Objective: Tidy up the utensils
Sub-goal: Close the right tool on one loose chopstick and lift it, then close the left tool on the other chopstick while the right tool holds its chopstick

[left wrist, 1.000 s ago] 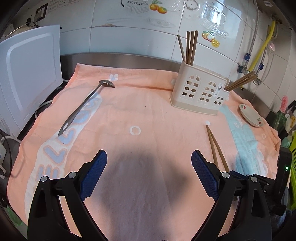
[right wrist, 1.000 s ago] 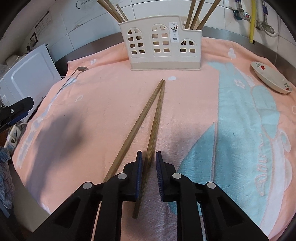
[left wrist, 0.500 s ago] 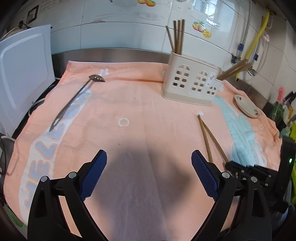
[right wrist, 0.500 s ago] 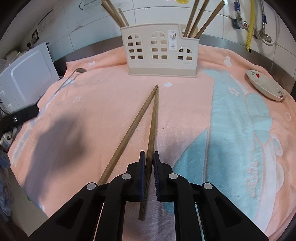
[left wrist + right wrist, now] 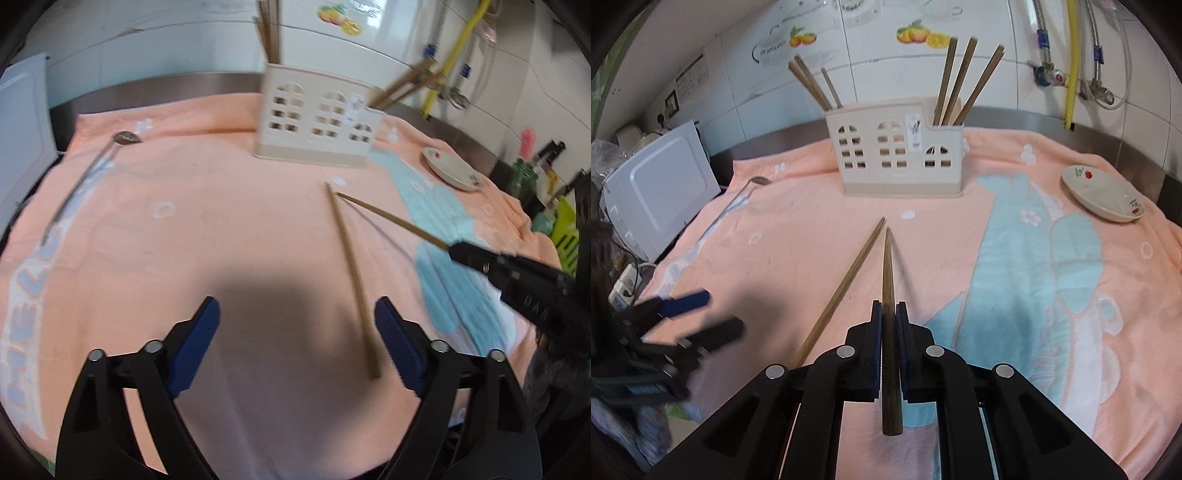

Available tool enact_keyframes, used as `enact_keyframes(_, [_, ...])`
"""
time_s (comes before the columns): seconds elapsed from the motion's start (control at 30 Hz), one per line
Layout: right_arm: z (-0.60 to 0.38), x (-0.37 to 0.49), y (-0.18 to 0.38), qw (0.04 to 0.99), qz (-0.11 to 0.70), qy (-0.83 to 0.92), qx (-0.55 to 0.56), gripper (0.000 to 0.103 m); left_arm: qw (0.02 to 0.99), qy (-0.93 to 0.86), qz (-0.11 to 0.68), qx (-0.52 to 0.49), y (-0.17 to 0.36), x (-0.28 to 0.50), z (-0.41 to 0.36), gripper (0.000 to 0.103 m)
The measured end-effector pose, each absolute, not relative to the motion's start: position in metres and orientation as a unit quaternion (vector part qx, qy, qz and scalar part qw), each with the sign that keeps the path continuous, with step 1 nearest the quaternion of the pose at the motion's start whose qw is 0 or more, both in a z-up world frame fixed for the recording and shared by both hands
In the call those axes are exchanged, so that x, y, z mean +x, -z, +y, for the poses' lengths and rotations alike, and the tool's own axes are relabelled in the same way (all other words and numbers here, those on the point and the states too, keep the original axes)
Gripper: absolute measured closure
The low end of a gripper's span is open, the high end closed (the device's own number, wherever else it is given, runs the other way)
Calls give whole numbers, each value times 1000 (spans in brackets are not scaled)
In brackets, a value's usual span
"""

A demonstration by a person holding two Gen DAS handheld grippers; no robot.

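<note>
My right gripper (image 5: pixel 888 314) is shut on a brown chopstick (image 5: pixel 887 266) and holds it lifted off the towel, tip pointing at the cream utensil holder (image 5: pixel 897 155); the gripper also shows in the left wrist view (image 5: pixel 452 251). A second chopstick (image 5: pixel 846 284) lies on the towel just left of it, also in the left wrist view (image 5: pixel 351 273). My left gripper (image 5: pixel 297 343) is open and empty, low over the towel, its right finger beside that chopstick's near end. A metal slotted spoon (image 5: pixel 79 184) lies at the far left. The holder (image 5: pixel 317 122) has several chopsticks standing in it.
An orange and blue towel (image 5: pixel 1052 258) covers the counter. A small white dish (image 5: pixel 1102 194) sits at the back right. A white appliance (image 5: pixel 657 184) stands left. Tiled wall, pipes and a yellow hose (image 5: pixel 1070 62) run behind. Bottles stand at the far right in the left wrist view (image 5: pixel 524 173).
My right gripper has closed on one chopstick and lifted it off the towel. My left gripper has moved right, toward the chopstick that stays lying on the towel.
</note>
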State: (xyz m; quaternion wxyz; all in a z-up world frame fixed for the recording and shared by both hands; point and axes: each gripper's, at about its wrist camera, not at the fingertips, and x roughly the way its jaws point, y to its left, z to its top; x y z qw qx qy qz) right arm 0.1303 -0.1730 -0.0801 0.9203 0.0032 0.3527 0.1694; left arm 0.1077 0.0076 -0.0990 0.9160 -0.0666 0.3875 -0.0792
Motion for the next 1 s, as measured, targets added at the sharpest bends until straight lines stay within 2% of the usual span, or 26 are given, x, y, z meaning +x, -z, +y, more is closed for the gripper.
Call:
enact_keyframes(0.07, [-176, 128, 75, 923, 347, -170, 2, 96, 912, 91, 394, -64, 104, 111, -2, 27])
enact_keyframes(0.13, [-180, 127, 69, 925, 339, -168, 2, 96, 908, 102, 401, -65, 109, 114, -9, 36])
enact_keyframes(0.2, [-185, 126, 64, 928, 334, -168, 4, 96, 905, 113, 406, -64, 113, 117, -17, 49])
enact_keyframes(0.33, [-194, 124, 54, 931, 323, -167, 6, 96, 897, 128, 418, -62, 120, 125, -30, 64])
enact_keyframes(0.4, [-196, 124, 51, 932, 320, -167, 4, 96, 894, 128, 425, -64, 125, 131, -35, 80])
enact_keyframes(0.47, [-198, 125, 49, 933, 319, -169, 4, 96, 891, 129, 429, -69, 127, 135, -37, 83])
enact_keyframes(0.77, [-203, 126, 45, 934, 314, -173, 3, 96, 889, 107, 439, -66, 132, 145, -47, 86])
enact_keyframes(0.9, [-204, 125, 46, 933, 316, -172, 4, 98, 892, 96, 438, -48, 132, 146, -50, 95])
enact_keyframes(1.0, [-206, 124, 51, 930, 324, -174, 7, 97, 891, 96, 440, -54, 131, 147, -47, 96])
